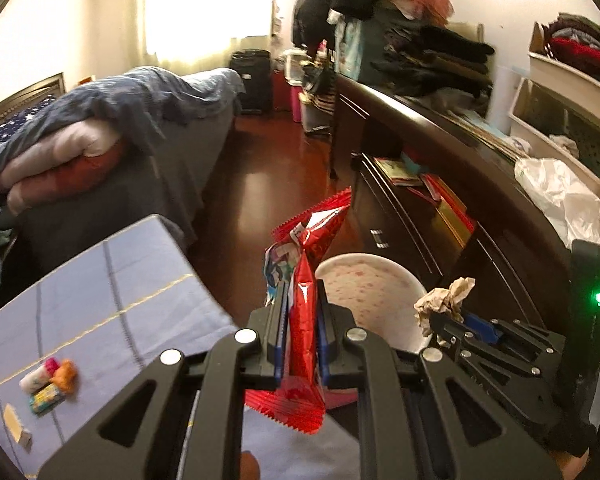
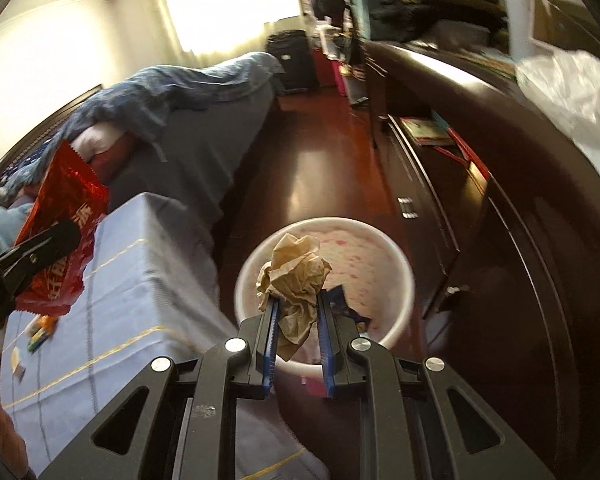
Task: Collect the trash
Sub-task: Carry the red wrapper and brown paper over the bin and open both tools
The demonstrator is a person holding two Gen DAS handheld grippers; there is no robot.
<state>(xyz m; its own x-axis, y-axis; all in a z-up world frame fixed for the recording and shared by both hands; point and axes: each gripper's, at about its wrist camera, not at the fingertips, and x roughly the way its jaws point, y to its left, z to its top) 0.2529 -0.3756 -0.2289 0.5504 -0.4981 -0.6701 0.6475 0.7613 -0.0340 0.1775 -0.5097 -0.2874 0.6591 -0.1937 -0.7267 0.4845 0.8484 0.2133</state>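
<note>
The white bin (image 2: pixel 396 280) stands on the floor between my blue-clothed desk (image 2: pixel 140 280) and the dresser. My left tongs (image 1: pixel 302 292) pinch a red wrapper (image 1: pixel 306 304) near the desk's right edge; my right tongs (image 2: pixel 296 304) clamp crumpled paper (image 2: pixel 296 280) over the bin. I judge dropping is next: part the right tongs. Small scraps (image 1: pixel 48 380) wait by the desk's near-left corner.

A counter (image 1: pixel 112 280) under a blue checked cloth carries small candy wrappers (image 1: pixel 50 380) near its left edge; beside it, on the red wooden floor (image 1: pixel 260 184), stands a white bin (image 2: pixel 404 276).
</note>
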